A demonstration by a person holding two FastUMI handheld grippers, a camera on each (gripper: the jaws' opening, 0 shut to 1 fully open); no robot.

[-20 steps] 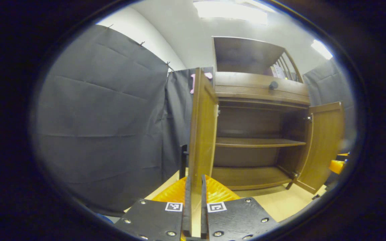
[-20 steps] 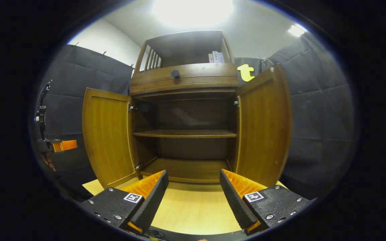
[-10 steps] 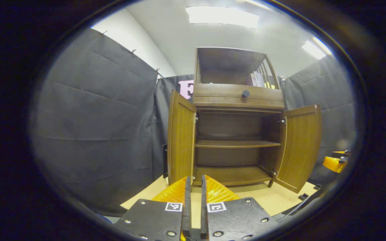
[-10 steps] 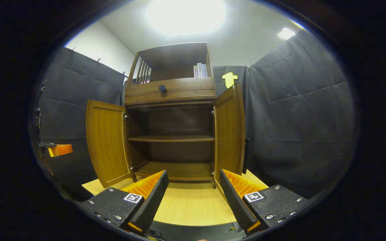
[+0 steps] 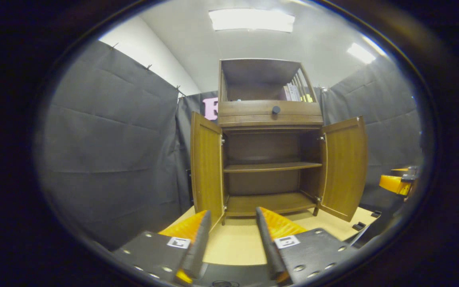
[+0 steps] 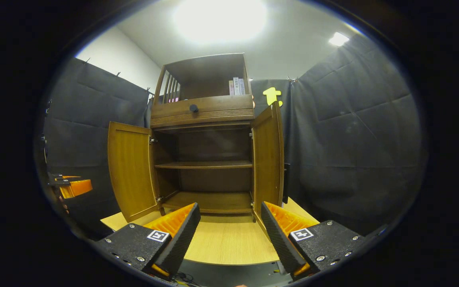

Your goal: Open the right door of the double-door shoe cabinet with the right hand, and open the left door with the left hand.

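Note:
The brown wooden shoe cabinet [image 5: 271, 119] [image 6: 203, 113] stands on a light wooden floor with both doors swung wide. In the left gripper view the left door [image 5: 206, 163] and the right door [image 5: 344, 165] hang outward, baring an empty shelf [image 5: 267, 167]. My left gripper [image 5: 229, 235] is open, back from the cabinet, holding nothing. In the right gripper view the left door [image 6: 130, 169] and the right door [image 6: 268, 155] stand open. My right gripper [image 6: 229, 231] is open and empty, well short of the cabinet. The other gripper [image 5: 399, 181] [image 6: 72, 185] shows at each view's edge.
A drawer with a dark round knob [image 5: 276, 109] [image 6: 193, 108] sits above the doors, and an open top shelf holds a few books [image 5: 293, 92] [image 6: 236, 85]. Black cloth walls [image 5: 110, 151] [image 6: 353, 139] close in both sides. The light floor [image 6: 229, 241] lies before the cabinet.
My left gripper let go of the left door's edge, opened and drew back from the cabinet. My right gripper also pulled back, staying open. Both doors stay wide.

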